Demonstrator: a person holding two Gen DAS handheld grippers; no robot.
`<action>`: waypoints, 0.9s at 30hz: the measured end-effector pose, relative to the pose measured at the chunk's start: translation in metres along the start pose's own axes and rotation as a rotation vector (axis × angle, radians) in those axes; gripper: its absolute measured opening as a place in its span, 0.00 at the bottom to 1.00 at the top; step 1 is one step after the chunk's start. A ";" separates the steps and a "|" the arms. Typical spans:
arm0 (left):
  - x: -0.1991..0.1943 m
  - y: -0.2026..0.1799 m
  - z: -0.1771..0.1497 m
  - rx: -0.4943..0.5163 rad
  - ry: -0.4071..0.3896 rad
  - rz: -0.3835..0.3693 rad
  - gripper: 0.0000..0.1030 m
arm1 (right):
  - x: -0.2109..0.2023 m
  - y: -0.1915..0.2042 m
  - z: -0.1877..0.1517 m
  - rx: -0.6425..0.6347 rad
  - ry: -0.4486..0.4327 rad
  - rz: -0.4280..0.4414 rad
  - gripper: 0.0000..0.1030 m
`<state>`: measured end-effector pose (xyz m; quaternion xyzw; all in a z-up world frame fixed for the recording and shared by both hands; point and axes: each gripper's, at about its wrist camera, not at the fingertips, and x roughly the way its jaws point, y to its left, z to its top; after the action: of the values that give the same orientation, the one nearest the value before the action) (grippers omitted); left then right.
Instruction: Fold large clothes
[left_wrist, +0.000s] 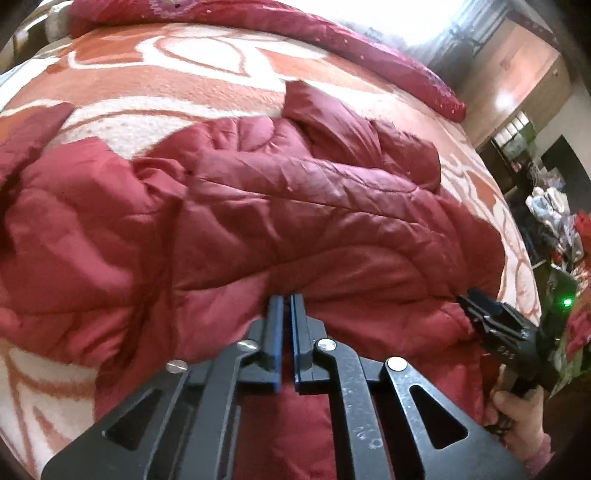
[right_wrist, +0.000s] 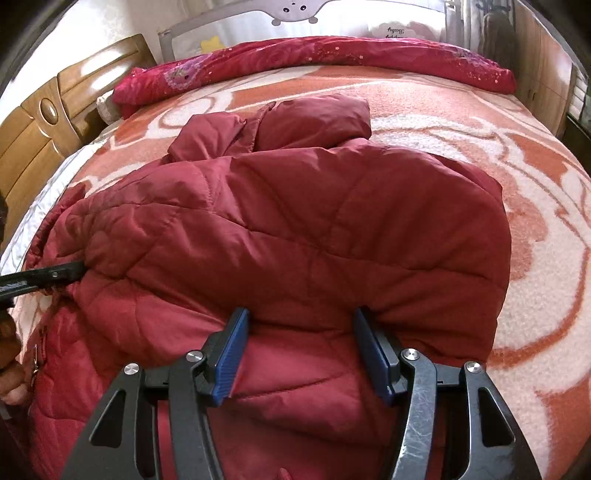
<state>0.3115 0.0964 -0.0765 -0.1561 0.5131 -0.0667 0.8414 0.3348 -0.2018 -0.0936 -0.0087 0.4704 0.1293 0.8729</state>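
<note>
Left wrist view shows the left gripper (left_wrist: 283, 301) with its jaws nearly together, only a thin gap between the blue pads; whether a layer of fabric is pinched there I cannot tell, though the tips sit right at a folded edge of the red quilted jacket (left_wrist: 288, 206). The jacket lies across the near half of the bed, on the orange-and-white blanket (left_wrist: 155, 88), with its collar end pointing toward the far edge, where a rolled red floral quilt (left_wrist: 369, 48) runs along. At the right of this view the right gripper (left_wrist: 471, 304) noses into the same folded edge, the person's hand (left_wrist: 517, 410) below it.

From the right wrist view, the left gripper (right_wrist: 74, 273) enters at the left, tips buried under the fold. The jacket (right_wrist: 295, 229) looks already doubled, an upper layer lying over a lower one. The right gripper (right_wrist: 301, 321) has its jaws wide apart, straddling the fold's edge and gripping nothing.

Judging from this, the step in hand is taking hold of the near folded edge. To do it well, the right jaws should close on all layers of the padded edge, not just the slippery shell, level with the left grip, so both sides lift evenly.
</note>
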 end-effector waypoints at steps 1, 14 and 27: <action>-0.006 0.002 0.000 -0.003 -0.010 0.008 0.04 | 0.001 0.001 0.002 -0.002 0.001 -0.002 0.58; -0.075 0.078 0.027 -0.066 -0.146 0.248 0.43 | -0.029 -0.008 0.000 0.112 -0.048 0.097 0.61; -0.048 0.148 0.070 -0.075 -0.070 0.478 0.60 | -0.087 0.018 -0.023 0.128 -0.055 0.267 0.60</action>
<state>0.3440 0.2623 -0.0558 -0.0635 0.5080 0.1586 0.8442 0.2660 -0.2067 -0.0324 0.1130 0.4506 0.2142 0.8593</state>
